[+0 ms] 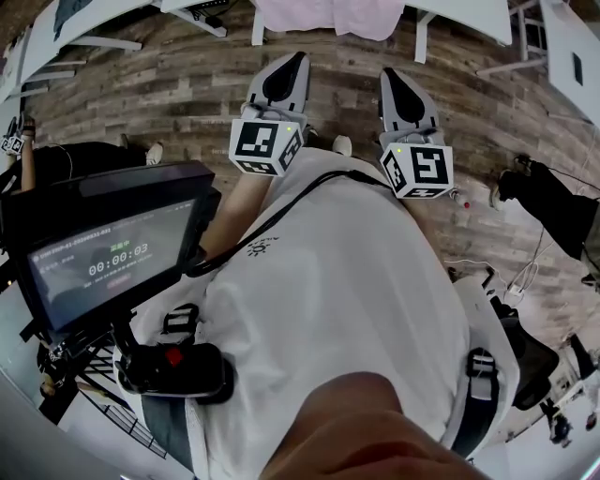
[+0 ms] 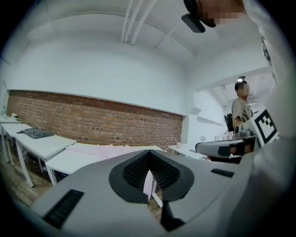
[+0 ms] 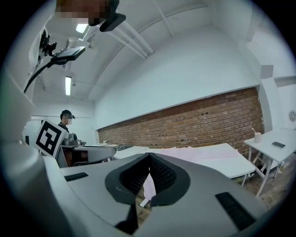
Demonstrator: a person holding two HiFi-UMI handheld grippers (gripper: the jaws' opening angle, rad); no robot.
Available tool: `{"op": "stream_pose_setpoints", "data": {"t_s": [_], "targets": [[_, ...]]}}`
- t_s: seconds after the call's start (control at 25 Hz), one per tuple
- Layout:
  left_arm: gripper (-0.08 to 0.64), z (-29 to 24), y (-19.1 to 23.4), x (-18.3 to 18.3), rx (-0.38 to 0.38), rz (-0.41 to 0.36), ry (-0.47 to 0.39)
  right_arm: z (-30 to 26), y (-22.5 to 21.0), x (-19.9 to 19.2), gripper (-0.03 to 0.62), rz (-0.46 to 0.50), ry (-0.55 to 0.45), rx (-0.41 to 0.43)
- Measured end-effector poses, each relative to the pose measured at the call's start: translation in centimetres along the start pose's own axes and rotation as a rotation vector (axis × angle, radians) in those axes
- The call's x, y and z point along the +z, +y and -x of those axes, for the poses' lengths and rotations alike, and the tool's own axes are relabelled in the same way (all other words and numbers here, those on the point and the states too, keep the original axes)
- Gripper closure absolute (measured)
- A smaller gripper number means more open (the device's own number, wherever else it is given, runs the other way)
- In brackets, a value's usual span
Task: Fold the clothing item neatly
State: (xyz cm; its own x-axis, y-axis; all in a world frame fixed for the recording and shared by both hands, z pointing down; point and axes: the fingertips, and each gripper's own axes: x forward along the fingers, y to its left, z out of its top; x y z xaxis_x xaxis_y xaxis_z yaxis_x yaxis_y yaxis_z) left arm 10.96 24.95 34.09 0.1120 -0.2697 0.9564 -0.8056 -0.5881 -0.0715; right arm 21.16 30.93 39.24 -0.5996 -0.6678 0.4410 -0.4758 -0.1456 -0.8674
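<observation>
Both tools are shut and empty. The left gripper (image 1: 298, 58) and the right gripper (image 1: 387, 73) each have their jaws pressed together at the tips, with nothing caught between them. They sit side by side, just in front of the person's white shirt (image 1: 347, 281). Both point away from the body over the wooden floor (image 1: 141, 94), toward the far side of the room.

The pink garment (image 1: 328, 14) lies on a white table (image 1: 469, 19) at the far side, well apart from both grippers, and neither one touches it. Part of it hangs over the table's near edge. In the two gripper views it lies spread across the tabletop, with a brick wall (image 2: 92, 118) running behind it.

At near left, a dark screen (image 1: 103, 253) on a stand shows a running timer. A grey cloth (image 2: 36, 133) rests on another table at far left. In the left gripper view a bystander (image 2: 240, 109) stands in the background — off to the right, beyond the right gripper.
</observation>
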Motion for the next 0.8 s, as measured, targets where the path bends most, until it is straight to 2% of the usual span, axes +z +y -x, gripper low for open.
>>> {"op": "stream_pose_setpoints", "data": {"t_s": [0.32, 0.8], "targets": [[0.558, 0.2, -0.1, 0.0, 0.005, 0.006, -0.006, -0.2, 0.3, -0.1, 0.589, 0.006, 0.006, 0.016], [0.558, -0.8, -0.3, 0.6, -0.006, -0.016, -0.029, -0.2, -0.8, 1.0, 0.589, 0.027, -0.023, -0.004]]}}
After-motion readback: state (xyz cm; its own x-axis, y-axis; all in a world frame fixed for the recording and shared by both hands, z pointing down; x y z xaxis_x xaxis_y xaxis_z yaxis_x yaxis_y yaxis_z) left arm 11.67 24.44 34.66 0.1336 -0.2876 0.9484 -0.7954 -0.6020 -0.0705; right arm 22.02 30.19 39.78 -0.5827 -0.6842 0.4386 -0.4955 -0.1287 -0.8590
